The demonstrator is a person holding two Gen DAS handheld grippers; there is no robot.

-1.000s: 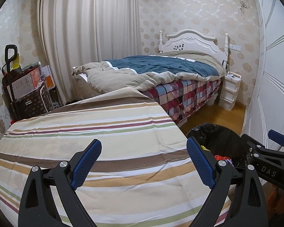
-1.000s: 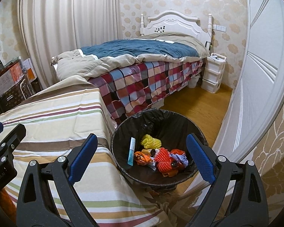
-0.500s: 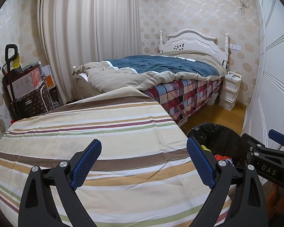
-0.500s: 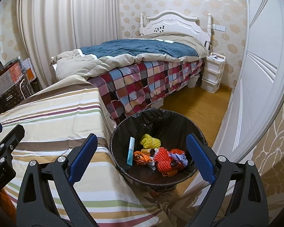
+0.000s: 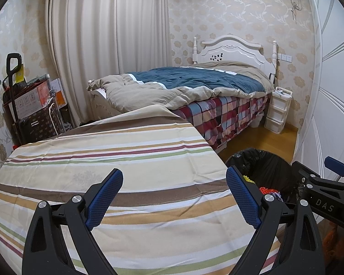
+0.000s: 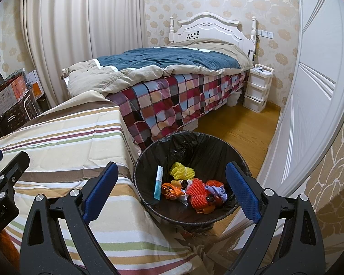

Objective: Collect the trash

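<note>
The trash lies heaped in the black-lined bin, right of the striped surface; its lower pieces are hidden. Both the left gripper and right gripper hang with jaws released, empty.

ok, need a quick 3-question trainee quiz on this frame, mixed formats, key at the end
1. True or false: the right claw is shut on a piece of trash.
2. Multiple choice: where does the light blue tube lie? A) on the striped cloth B) inside the black-lined bin C) on the wooden floor
3. Fill in: the left claw is above the ______, and nothing lies between its fingers.

Key
1. False. It is open and empty, above the bin.
2. B. It lies among the yellow and orange scraps.
3. Striped cloth, which shows no trash in either view.
</note>
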